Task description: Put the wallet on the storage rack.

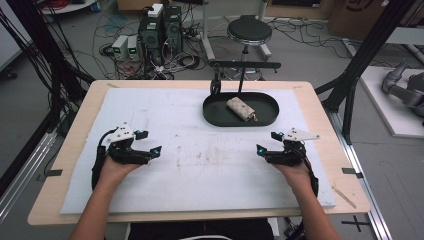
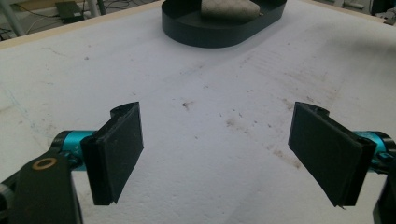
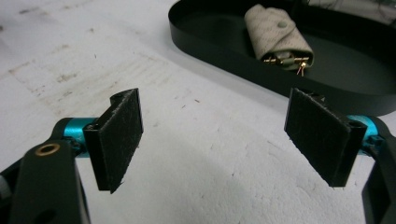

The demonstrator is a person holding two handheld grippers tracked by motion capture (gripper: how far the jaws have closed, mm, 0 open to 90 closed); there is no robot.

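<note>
A black oval tray [image 1: 215,114] sits at the back middle of the white foam mat [image 1: 200,165]. In it lies a rolled beige fabric pouch [image 1: 240,109] with small gold metal pieces sticking out of one end [image 3: 287,59]. My left gripper [image 1: 150,143] rests on the mat at the left, open, with nothing between its jaws [image 2: 217,156]. My right gripper [image 1: 268,142] rests at the right, just in front of the tray [image 3: 224,51], open too [image 3: 215,140]. The tray [image 2: 210,32] and the pouch [image 2: 229,8] lie far ahead in the left gripper view.
The mat covers a wooden table [image 1: 75,125]. A black stand [image 1: 242,65] rises behind the tray. Beyond the table are a stool [image 1: 249,31], computer boxes [image 1: 160,27] and floor cables. A black frame post [image 1: 360,55] stands at the right.
</note>
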